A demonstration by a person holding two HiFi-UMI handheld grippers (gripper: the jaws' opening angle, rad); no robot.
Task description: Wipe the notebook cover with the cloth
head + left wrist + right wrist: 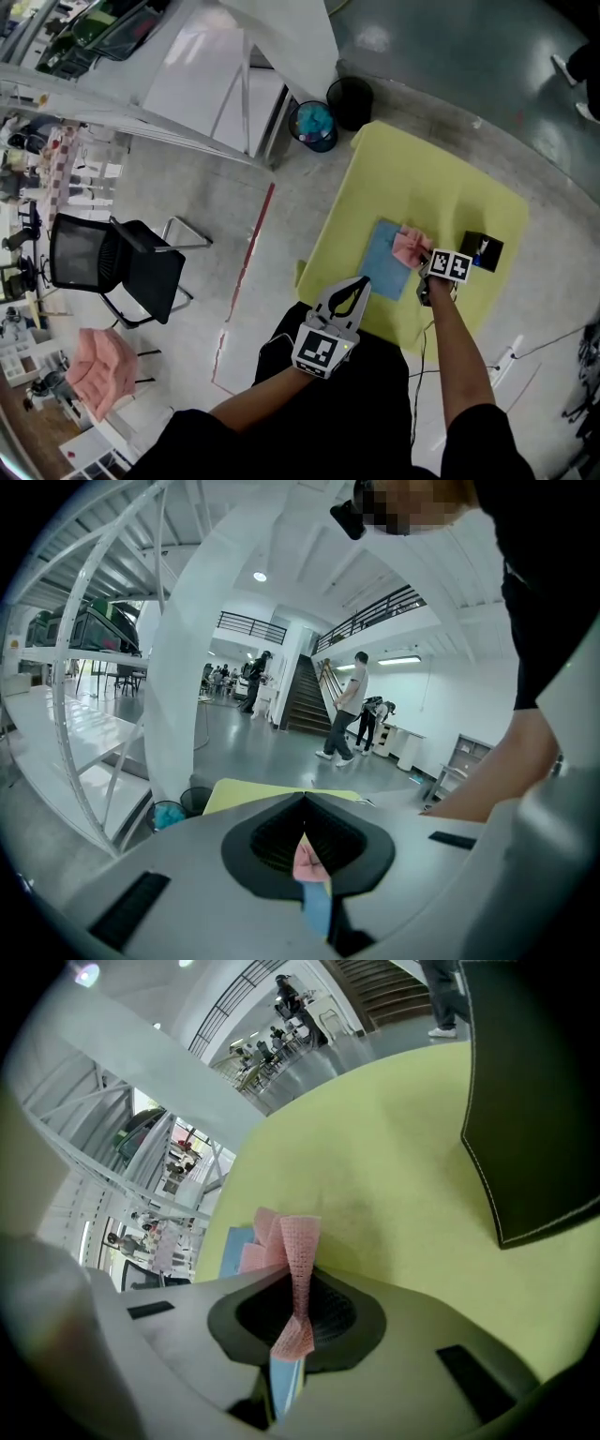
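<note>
A blue notebook (384, 261) lies flat on the yellow table (422, 178), near its front edge. A pink cloth (410, 247) rests bunched on the notebook's right part. My right gripper (422, 258) is shut on the cloth; in the right gripper view the pink cloth (296, 1269) runs up between the jaws, with the notebook (233, 1243) just behind it. My left gripper (359, 284) hangs shut and empty at the table's front edge, just short of the notebook. Through its narrow slit I see the cloth (306, 860) and the notebook (318, 907).
A black box (481, 250) stands on the table right of the cloth, large in the right gripper view (530, 1101). Two bins (314, 124) sit beyond the table's far corner. A black office chair (117, 262) stands to the left. People (345, 710) walk far off.
</note>
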